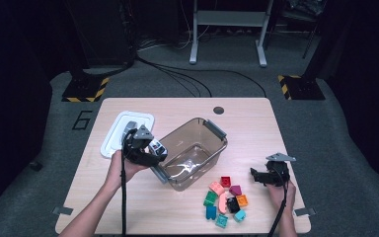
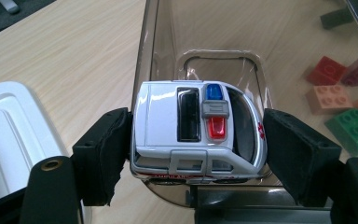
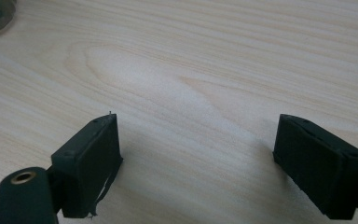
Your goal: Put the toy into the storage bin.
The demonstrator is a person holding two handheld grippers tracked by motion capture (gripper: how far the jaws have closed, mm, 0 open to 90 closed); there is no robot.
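Dark floor and cable runs surround the pale wood tabletop (image 1: 128, 207) where I work with both hands.

My left tongs (image 2: 198, 140) are clamped on a white toy ambulance (image 2: 198, 133): the two black pads press its front and rear ends, and its roof, with a blue and a red light, faces the camera on the tongs. I hold the toy over the near rim of a clear smoky plastic bin (image 2: 158, 42), just above the bin's edge, so the bin's inside lies beyond the car. In the high view my left tongs (image 1: 145, 148) sit at the bin's (image 1: 212, 148) left end, and the white lid (image 1: 113, 140) lies flat on the tabletop just behind and to the left of my hand, beside the bin.

My right tongs (image 3: 198, 158) stand wide apart with nothing between the pads, bare wood grain beneath them. In the high view the right tongs (image 1: 259, 175) point toward the left, level over the tabletop at its right side, near a cluster of coloured building blocks (image 1: 224, 200). Those blocks, red, pink, magenta, orange, green, black and teal, lie in front of the bin, between my two forearms, closer to my right hand. Some of them also show past the bin's wall in the left gripper view: a red one (image 2: 326, 70), a pink one and a green one.
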